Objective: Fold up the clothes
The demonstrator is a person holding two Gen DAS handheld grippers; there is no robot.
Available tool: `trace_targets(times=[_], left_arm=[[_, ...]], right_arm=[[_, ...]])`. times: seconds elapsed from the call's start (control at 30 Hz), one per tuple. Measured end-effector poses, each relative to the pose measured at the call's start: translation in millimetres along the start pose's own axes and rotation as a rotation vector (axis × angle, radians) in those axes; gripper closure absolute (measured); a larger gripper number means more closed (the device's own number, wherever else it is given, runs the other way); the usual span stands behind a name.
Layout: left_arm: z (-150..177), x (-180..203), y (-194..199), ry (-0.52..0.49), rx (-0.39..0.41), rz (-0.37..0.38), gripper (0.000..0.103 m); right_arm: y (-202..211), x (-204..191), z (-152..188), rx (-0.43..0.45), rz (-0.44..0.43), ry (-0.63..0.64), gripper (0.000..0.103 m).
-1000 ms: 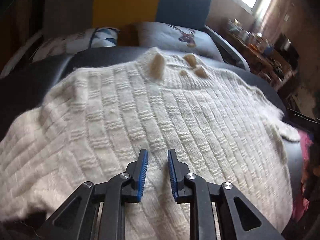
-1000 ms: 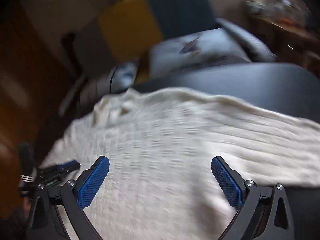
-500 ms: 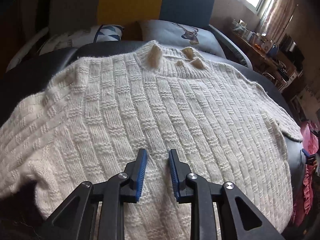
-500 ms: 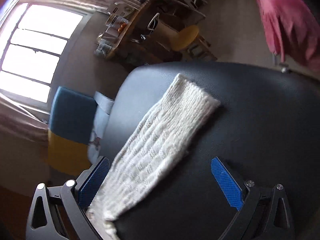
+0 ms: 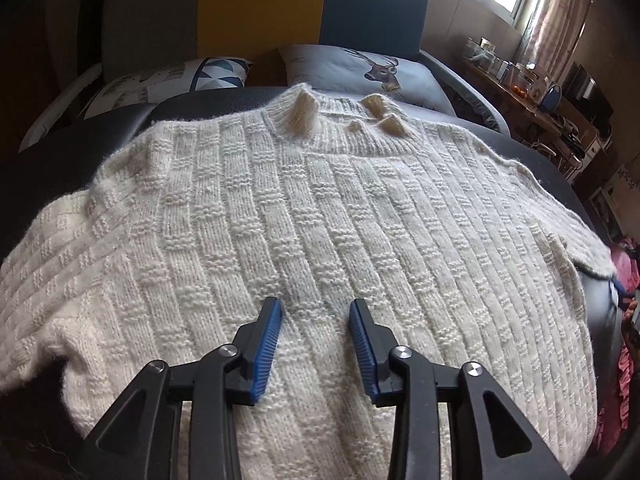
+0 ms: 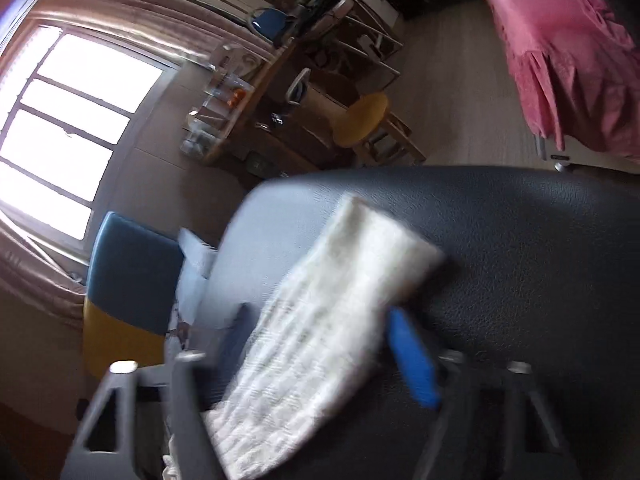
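Sweater (image 5: 304, 216) flat on dark table (image 6: 540, 248), collar away from me. My left tongs (image 5: 316, 344) apart, empty, over its lower body. Sleeve (image 6: 320, 336) runs diagonally between my right tongs (image 6: 316, 344); blurred, grip: cannot tell. Right nearer the sleeve.

Bright paned window (image 6: 68, 128), cluttered wooden desk (image 6: 256, 128), yellow stool (image 6: 362, 120), blue-and-yellow chair back (image 5: 312, 4), wood floor (image 6: 460, 92)
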State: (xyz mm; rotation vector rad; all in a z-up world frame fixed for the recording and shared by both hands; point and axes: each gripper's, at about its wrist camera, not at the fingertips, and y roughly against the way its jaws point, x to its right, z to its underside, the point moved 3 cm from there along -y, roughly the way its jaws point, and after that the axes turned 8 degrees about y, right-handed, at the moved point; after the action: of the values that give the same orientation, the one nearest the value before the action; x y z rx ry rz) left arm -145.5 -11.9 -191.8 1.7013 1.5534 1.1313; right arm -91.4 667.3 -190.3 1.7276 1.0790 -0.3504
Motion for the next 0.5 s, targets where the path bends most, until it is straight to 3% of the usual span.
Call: trace_targets(times=[0.07,0.1,0.13,0.2,0.37,0.5], left_arm=[[0.1,-0.2,0.1,0.001,-0.002,0.005,0.066],[-0.2,-0.7,0.1,0.005,-0.002,0.009,0.066],[-0.5,-1.3,0.1,0.009,-0.002,0.014,0.066],[-0.7,-1.9,0.1,0.013,-0.002,0.019,0.066],[0.6,-1.9,-0.6,0.008,0.002,0.02,0.065],[-0.9,-2.3,0.0,0.017,-0.012,0.027,0.065]], right_arm=[[0.0,0.8,-0.7,0.025,-0.001,-0.013,0.05],[-1.0,0.2,-0.8,0.028,0.014,-0.006,0.059],[-2.9,0.1,-1.2,0.026,0.031,-0.001,0.076],[-9.1,4.4,-2.4,0.004,0.07,0.0,0.097],[-10.5,10.0,-5.6,-0.017,0.025,-0.032,0.097],[-4.2,-9.2,-5.9,-0.019,-0.093,0.011,0.097]])
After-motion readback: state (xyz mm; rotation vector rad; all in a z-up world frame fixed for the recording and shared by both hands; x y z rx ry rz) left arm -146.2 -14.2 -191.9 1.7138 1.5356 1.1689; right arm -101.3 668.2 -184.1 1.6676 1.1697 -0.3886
